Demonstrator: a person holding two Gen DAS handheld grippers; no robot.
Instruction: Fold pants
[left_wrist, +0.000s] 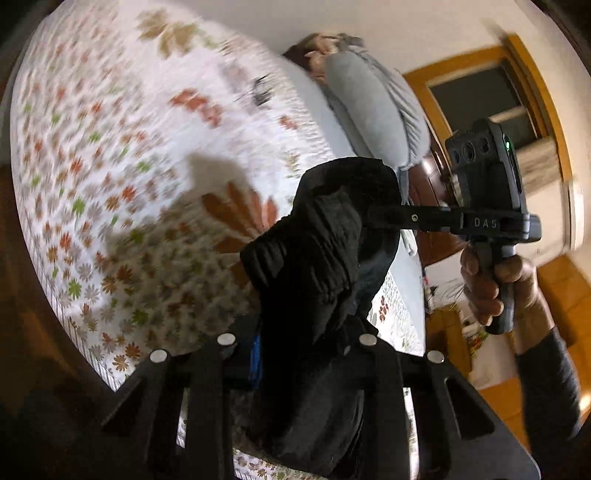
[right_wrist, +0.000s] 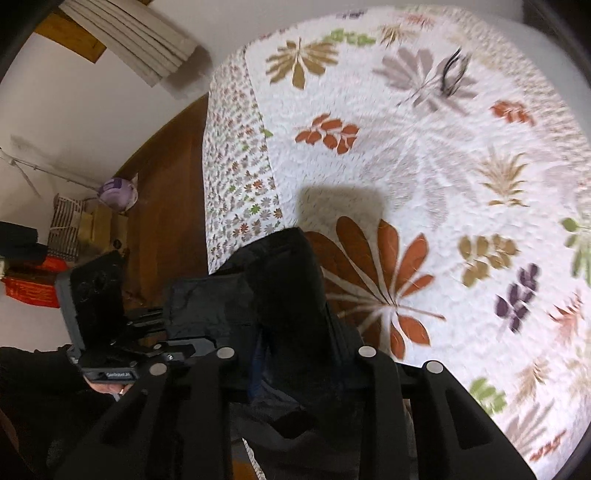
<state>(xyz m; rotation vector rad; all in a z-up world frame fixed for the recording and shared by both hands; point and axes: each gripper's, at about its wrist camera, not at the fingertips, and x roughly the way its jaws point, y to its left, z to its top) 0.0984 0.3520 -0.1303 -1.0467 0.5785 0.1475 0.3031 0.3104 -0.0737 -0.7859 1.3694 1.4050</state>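
Observation:
The black pants (left_wrist: 317, 258) hang bunched in the air above the floral bedspread (left_wrist: 110, 147). My left gripper (left_wrist: 295, 354) is shut on the pants, with the cloth covering its fingertips. My right gripper shows in the left wrist view (left_wrist: 373, 218), reaching in from the right and shut on the pants' upper edge. In the right wrist view the pants (right_wrist: 288, 288) fill the space between my right gripper's fingers (right_wrist: 295, 365), and my left gripper (right_wrist: 170, 332) holds the cloth at the left. The bedspread (right_wrist: 424, 166) lies below.
A grey pillow (left_wrist: 369, 110) lies at the head of the bed. A wooden window frame (left_wrist: 517, 74) is behind it. A wooden floor (right_wrist: 166, 192) runs beside the bed, with bags and boxes (right_wrist: 92, 221) against the wall. A small dark object (right_wrist: 452, 74) lies on the bedspread.

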